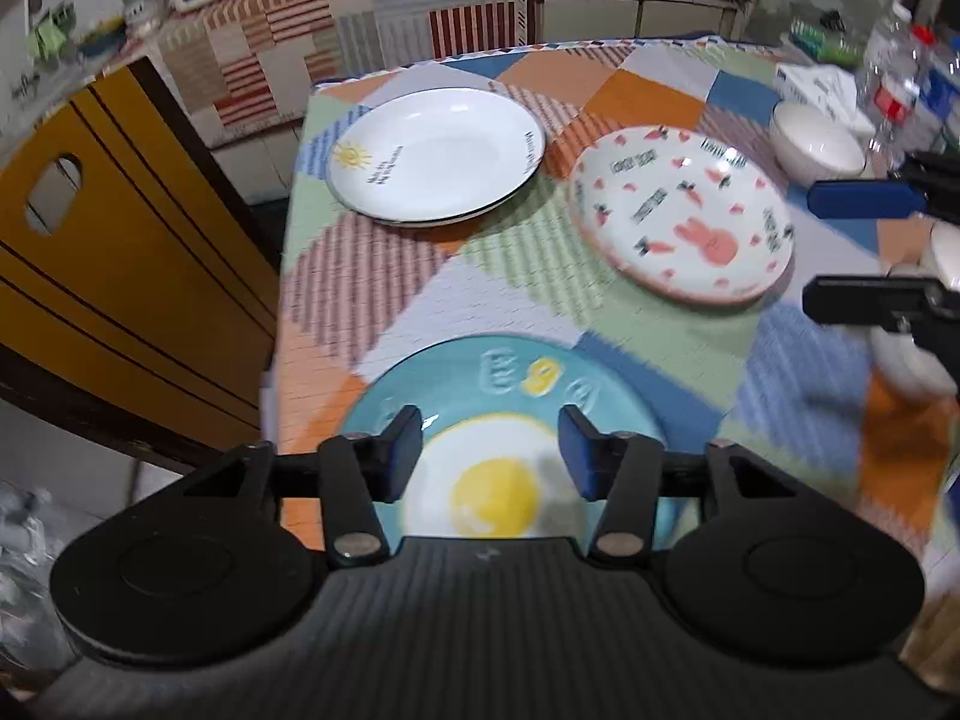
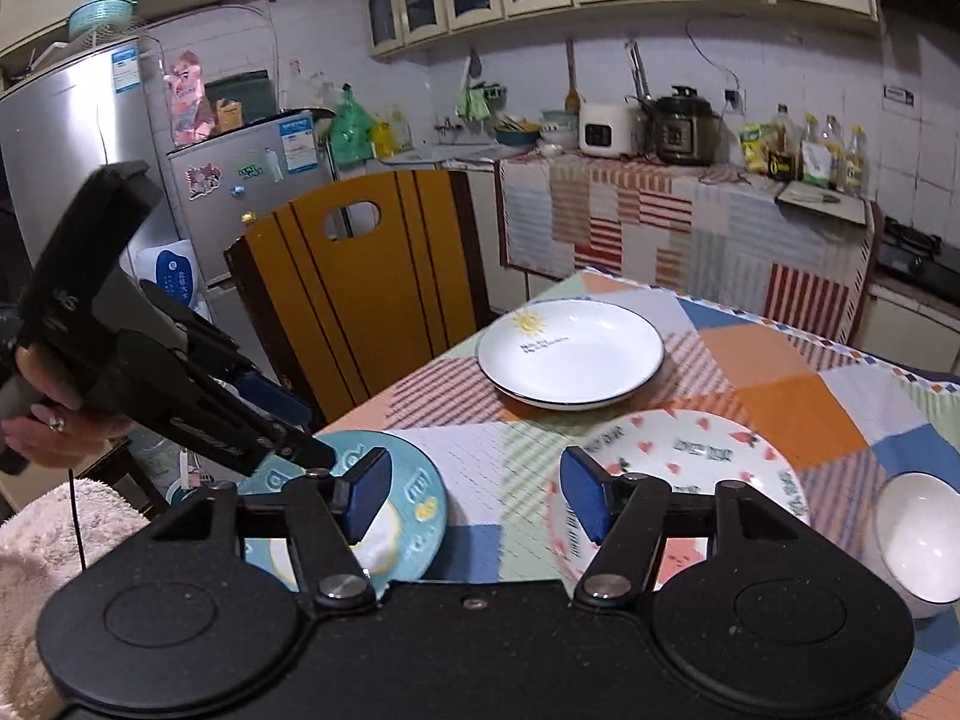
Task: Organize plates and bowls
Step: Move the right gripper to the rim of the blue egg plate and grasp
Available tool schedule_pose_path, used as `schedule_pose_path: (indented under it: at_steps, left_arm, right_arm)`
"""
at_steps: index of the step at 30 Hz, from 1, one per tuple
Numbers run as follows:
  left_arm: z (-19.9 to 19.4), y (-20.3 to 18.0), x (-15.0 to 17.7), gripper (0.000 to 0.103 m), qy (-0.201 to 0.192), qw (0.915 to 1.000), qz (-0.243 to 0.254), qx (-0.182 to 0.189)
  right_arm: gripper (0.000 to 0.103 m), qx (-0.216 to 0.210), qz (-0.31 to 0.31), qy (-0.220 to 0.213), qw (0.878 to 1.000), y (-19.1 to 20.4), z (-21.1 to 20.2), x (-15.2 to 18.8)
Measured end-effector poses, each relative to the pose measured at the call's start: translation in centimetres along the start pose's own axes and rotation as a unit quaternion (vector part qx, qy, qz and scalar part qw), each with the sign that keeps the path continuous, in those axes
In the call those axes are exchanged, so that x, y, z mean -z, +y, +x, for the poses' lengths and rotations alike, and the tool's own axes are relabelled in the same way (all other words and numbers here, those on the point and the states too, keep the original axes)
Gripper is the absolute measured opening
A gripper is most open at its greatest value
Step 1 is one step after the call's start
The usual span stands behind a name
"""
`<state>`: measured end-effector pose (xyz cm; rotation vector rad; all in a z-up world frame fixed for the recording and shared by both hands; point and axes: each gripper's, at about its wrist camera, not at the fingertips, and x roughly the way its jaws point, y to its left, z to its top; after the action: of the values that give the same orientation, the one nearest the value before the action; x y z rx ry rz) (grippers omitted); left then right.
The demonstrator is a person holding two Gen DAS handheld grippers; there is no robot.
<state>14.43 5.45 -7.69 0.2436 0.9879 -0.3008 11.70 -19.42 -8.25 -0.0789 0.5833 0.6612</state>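
Observation:
A blue plate with a fried-egg picture [image 1: 516, 396] lies at the table's near edge; it also shows in the right wrist view [image 2: 414, 510]. My left gripper [image 1: 491, 450] is open just above it, fingers apart over the egg. A white plate with a sun print [image 1: 438, 156] [image 2: 570, 351] sits far left, stacked on another. A pink rabbit plate [image 1: 681, 213] [image 2: 690, 450] lies to the right. My right gripper [image 2: 474, 495] is open and empty between the blue and rabbit plates; it also shows in the left wrist view [image 1: 840, 252]. A white bowl [image 2: 921, 540] stands at the right.
A yellow wooden chair [image 2: 360, 276] stands against the table's left side. Another white bowl [image 1: 816, 141], water bottles [image 1: 894, 72] and a tissue pack sit at the far right. The patchwork tablecloth [image 1: 480, 288] covers the table. A kitchen counter [image 2: 660, 192] lies behind.

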Motion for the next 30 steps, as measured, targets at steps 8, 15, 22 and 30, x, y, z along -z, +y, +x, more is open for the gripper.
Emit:
schedule_pose_path:
  at_steps: [8,15,22,30]
  left_arm:
    - [1.0,3.3,4.1,0.06,0.017,0.9999,0.001,-0.001]
    - [4.4,5.8,6.0,0.06,0.06,0.9976,-0.032,-0.009]
    - [7.1,7.8,6.8,0.06,0.098,0.9918,-0.082,0.007]
    - [7.9,7.5,7.3,0.048,0.093,0.9902,-0.101,0.026]
  right_arm:
    - [0.068,-0.018,0.065,0.045,0.997,2.2,3.1,1.6]
    - [0.068,-0.003,0.11,0.077,0.991,3.2,6.2,4.9]
    - [0.059,-0.026,0.124,0.144,0.982,3.0,10.1,7.2]
    - [0.054,-0.043,0.159,0.163,0.973,2.8,10.4,7.0]
